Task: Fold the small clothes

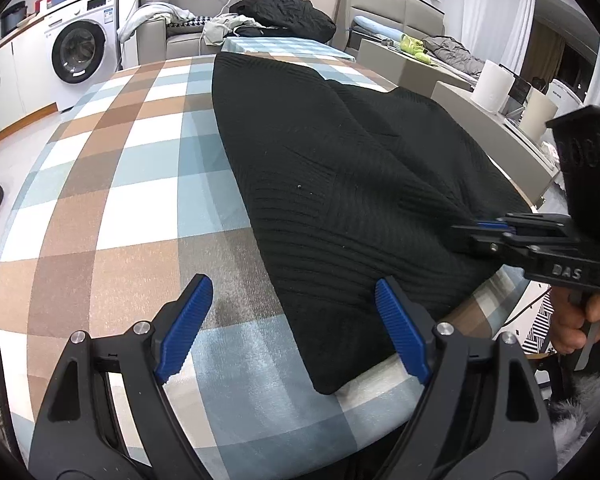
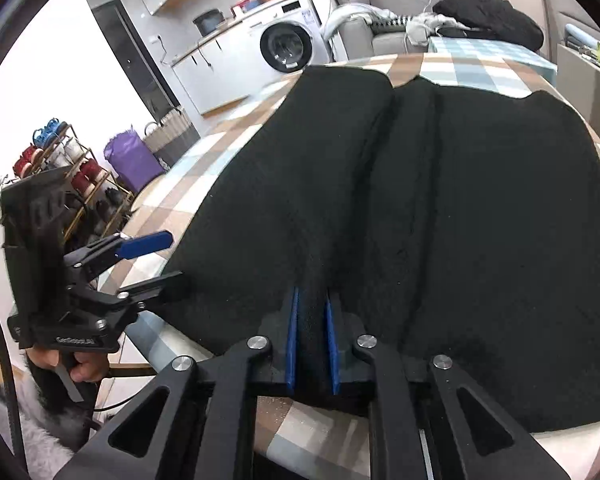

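A black ribbed knit garment (image 1: pixel 340 160) lies spread flat on the checked tablecloth (image 1: pixel 120 160); it fills most of the right wrist view (image 2: pixel 440 200). My left gripper (image 1: pixel 294 284) is open, its blue pads (image 1: pixel 188 320) straddling the garment's near left corner just above the cloth. It also shows from the side, jaws apart, at that edge (image 2: pixel 175 257). My right gripper (image 2: pixel 312 294) is shut on a raised ridge of the black fabric at the near hem. From the left wrist it appears at the garment's right edge (image 1: pixel 460 230), held by a hand (image 1: pixel 580 320).
Behind the table are a sofa with a heap of dark clothes (image 1: pixel 284 12) and a washing machine (image 1: pixel 80 50). A paper roll (image 1: pixel 492 84) stands on a grey counter to the right. A wire shelf of spools (image 2: pixel 60 160) and a purple bag (image 2: pixel 130 156) stand left.
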`<state>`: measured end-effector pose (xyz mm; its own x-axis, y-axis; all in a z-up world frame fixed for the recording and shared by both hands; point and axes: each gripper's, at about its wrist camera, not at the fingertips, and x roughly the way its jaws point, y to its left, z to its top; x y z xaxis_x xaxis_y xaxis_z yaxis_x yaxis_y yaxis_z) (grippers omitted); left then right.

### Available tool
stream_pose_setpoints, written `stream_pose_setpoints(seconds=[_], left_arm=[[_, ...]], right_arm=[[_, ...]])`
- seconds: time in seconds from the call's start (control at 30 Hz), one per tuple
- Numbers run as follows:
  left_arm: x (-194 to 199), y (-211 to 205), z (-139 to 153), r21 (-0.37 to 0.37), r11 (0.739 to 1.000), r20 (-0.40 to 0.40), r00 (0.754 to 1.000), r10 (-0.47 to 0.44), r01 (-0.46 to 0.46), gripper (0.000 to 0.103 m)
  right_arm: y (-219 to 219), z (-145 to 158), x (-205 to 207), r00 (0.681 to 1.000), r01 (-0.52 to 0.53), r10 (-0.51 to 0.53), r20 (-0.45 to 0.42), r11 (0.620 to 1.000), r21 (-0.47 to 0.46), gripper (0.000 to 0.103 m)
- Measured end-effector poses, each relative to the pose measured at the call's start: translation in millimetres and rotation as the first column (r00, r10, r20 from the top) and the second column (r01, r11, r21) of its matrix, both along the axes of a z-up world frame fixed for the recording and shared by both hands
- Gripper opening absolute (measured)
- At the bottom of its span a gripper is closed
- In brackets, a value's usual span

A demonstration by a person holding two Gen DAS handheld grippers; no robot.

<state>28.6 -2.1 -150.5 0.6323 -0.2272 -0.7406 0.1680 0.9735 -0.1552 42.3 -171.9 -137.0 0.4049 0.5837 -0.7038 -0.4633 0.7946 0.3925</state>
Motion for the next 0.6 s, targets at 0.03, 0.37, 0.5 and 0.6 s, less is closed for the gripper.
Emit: stream_pose_setpoints(seconds=[0.03,0.37,0.5,0.6], left_arm=[[0.4,0.3,0.3,-0.003,1.0,0.0,1.0,0.0,0.0,0.082],[1.0,-0.3,-2.6,0.001,1.0,0.0,1.0,0.0,0.0,0.082],[1.3,0.4,-2.8,-0.002,1.0,-0.007,1.0,-0.005,0.005,0.082],[1.7,1.4,0.9,-0.01,1.0,0.005,1.0,0.005,-0.005,0.082]], right_arm=[[-1.6,1.2,-0.2,1.0,-0.006,0.006,-0.001,1.0,-0.001,0.021],[-25.8,-3.5,-13.8,1.0,0.003,-0.003,0.0,0.991,0.136,0.009],[-23.7,-9.1,-13.6,0.999,0.008,-0.006,-0.038,0.998,0.065,0.009],[-23.5,-0.7,-16.0,0.999,-0.021,0.022,-0.042,0.999,0.036,0.012]])
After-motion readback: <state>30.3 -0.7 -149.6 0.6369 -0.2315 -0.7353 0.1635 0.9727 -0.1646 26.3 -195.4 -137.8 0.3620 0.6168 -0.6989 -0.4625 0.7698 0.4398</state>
